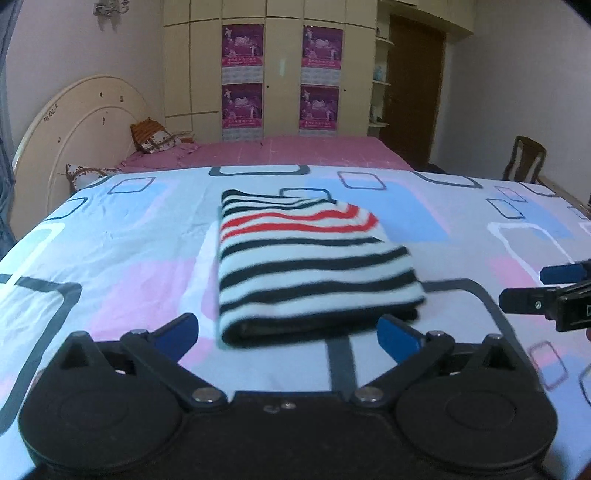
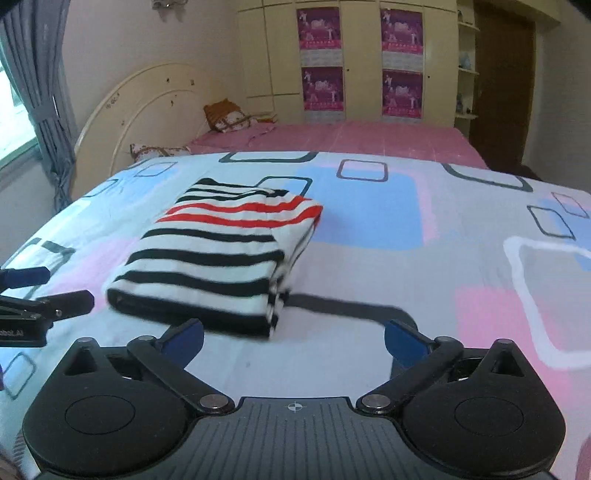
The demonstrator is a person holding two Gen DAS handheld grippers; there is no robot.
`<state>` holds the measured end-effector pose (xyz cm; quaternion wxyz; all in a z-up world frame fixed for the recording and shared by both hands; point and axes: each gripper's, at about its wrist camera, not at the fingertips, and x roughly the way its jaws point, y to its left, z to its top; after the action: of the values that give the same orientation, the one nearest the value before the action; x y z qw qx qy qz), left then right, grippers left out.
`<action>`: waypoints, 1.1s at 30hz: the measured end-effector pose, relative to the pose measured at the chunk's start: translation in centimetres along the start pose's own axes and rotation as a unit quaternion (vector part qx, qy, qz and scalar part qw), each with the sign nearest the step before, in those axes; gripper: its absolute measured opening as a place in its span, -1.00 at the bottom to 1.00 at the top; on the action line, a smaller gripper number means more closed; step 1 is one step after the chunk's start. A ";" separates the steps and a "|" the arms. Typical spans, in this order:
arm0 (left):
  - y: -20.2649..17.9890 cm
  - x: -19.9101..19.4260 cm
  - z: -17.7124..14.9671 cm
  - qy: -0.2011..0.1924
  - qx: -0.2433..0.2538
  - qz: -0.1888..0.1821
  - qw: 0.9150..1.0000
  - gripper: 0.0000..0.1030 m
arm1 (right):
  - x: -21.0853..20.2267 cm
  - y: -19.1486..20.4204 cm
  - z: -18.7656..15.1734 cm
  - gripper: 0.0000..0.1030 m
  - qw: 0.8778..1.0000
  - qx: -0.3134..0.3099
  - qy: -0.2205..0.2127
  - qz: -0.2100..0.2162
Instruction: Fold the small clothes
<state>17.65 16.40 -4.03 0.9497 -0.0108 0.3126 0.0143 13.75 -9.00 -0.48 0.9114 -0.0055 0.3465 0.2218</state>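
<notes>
A bedroom with a big bed

We see a sheet (image 1: 140,236) with pink and blue squares, a pink blanket (image 1: 295,151), pillows (image 2: 229,118) by the round headboard (image 1: 77,122), purple posters (image 1: 242,46) on the cupboard (image 1: 284,70), a brown door (image 1: 415,85), a chair (image 1: 526,158) and grey curtains (image 2: 40,92).

From my right wrist view I can make out a small white print on the body of the left gripper (image 2: 44,284), at the left edge; it seems to end in "AI", and the letters before that are too small to be sure of. The purple posters (image 2: 323,27) on the wardrobe doors carry lines of print that I cannot read.
</notes>
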 end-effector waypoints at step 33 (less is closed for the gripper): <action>-6.8 -18.3 -5.6 -0.074 -0.008 -0.008 0.997 1.00 | -20.7 4.0 -9.3 1.00 0.997 0.025 -0.062 -0.036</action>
<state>-0.17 9.07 2.44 0.9701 -0.0201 0.2416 0.0106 -7.45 -15.16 6.14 0.9384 0.0187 0.2947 0.1794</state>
